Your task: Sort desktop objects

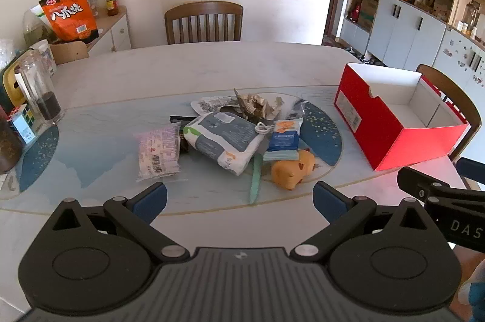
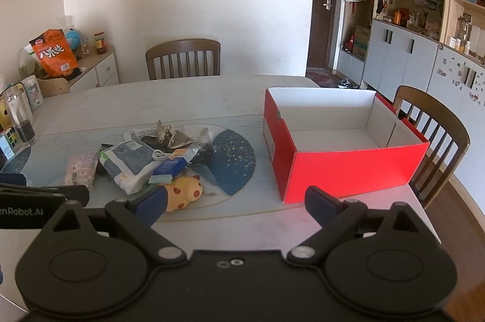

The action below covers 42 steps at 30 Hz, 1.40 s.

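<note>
A pile of objects lies mid-table on a blue mat (image 1: 321, 137): a pink-white packet (image 1: 157, 153), a grey-white bag (image 1: 222, 140), a blue packet (image 1: 283, 140), a teal stick (image 1: 255, 179), crumpled paper (image 1: 257, 106) and a yellow spotted toy (image 1: 292, 169) (image 2: 183, 191). An open red box (image 1: 394, 140) (image 2: 342, 167) stands to the right. My left gripper (image 1: 239, 200) is open and empty, short of the pile. My right gripper (image 2: 235, 202) is open and empty, in front of the box and toy.
A glass jar (image 1: 39, 91), a puzzle cube (image 1: 22, 122) and a dark container (image 1: 7, 146) stand at the table's left edge. Wooden chairs stand at the far side (image 1: 203, 21) and right (image 2: 430, 137). A sideboard with an orange snack bag (image 1: 71, 14) is behind left.
</note>
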### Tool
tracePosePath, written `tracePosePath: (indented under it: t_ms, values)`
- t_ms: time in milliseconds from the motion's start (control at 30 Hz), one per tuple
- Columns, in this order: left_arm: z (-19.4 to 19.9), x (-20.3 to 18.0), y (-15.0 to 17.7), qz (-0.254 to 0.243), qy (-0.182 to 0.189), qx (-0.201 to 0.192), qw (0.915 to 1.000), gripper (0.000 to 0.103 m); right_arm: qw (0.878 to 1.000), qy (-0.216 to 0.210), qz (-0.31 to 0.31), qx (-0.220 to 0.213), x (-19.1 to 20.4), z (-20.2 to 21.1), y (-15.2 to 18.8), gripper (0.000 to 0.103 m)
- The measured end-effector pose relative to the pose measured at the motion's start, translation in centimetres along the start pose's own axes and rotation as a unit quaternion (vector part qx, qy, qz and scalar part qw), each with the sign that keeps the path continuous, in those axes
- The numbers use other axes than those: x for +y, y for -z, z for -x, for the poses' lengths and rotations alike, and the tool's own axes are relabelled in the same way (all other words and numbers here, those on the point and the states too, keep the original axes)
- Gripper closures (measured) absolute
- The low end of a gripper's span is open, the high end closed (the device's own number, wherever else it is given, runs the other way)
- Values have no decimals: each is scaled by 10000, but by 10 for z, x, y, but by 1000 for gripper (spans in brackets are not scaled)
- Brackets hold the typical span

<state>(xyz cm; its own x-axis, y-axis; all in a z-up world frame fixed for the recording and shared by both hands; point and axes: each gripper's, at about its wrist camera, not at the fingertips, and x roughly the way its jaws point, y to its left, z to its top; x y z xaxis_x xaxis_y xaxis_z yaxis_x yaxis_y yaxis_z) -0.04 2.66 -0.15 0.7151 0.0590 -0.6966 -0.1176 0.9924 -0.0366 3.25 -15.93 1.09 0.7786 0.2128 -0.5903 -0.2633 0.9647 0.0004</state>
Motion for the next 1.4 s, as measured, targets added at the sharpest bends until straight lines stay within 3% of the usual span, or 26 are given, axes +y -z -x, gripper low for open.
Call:
tracePosePath:
  t_ms: [300,567,700,900,1233,1400]
  values:
    - [-7,14,-2,-6,-108,-81,9999,0,9999,-80,69,-26,12,-8,-4,6]
    - [-13,31,-10,96,117,-380,9992,0,9999,-152,38,-32,23,-22,-9,5]
    - [-20,40,-14,123,18,-367,9992,0,9996,-232,26,-140,31,-29,-8,5]
    - [-28,58,-15,233,506,-565,9968,0,9996,-224,92,-139,42,-42,-9,7]
    - [-37,73,-21,98,431,-706,9965,1,9987,-430,61,-274,57,-52,-9,13]
    - [-44,80,-25,46,110,-680,9976,1,9995,-265,27,-195,61,-59,-14,17]
